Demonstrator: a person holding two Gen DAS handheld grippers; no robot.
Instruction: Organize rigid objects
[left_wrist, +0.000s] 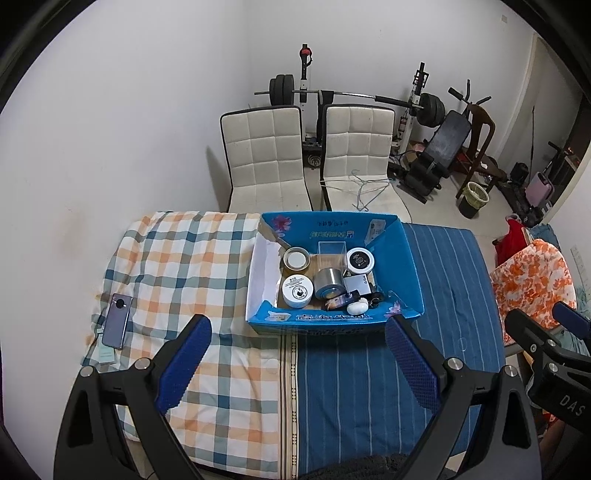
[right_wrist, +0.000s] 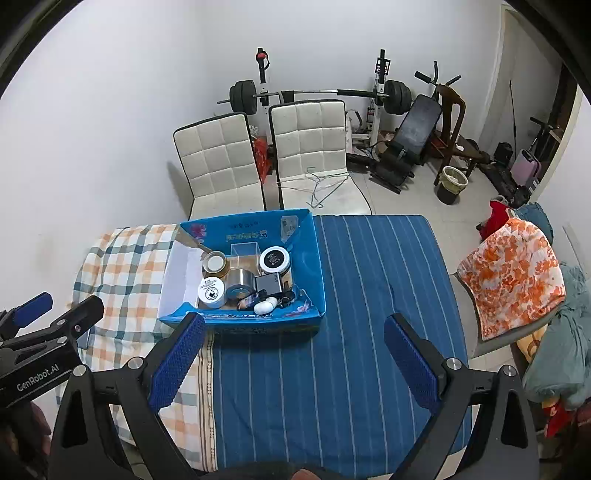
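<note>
1. The left gripper (left_wrist: 297, 360) hung over the bed, jaws spread wide, holding nothing.
2. The right gripper (right_wrist: 293, 356) hovered alongside, equally agape and empty.
3. Ahead of both sat the blue box (left_wrist: 410, 266), jars, a metal tin (left_wrist: 328, 282) and small items packed inside.
4. Only the left view showed a purple phone (left_wrist: 117, 320) lying on the checked quilt (left_wrist: 177, 258); in the right view the other gripper hid it.
</note>
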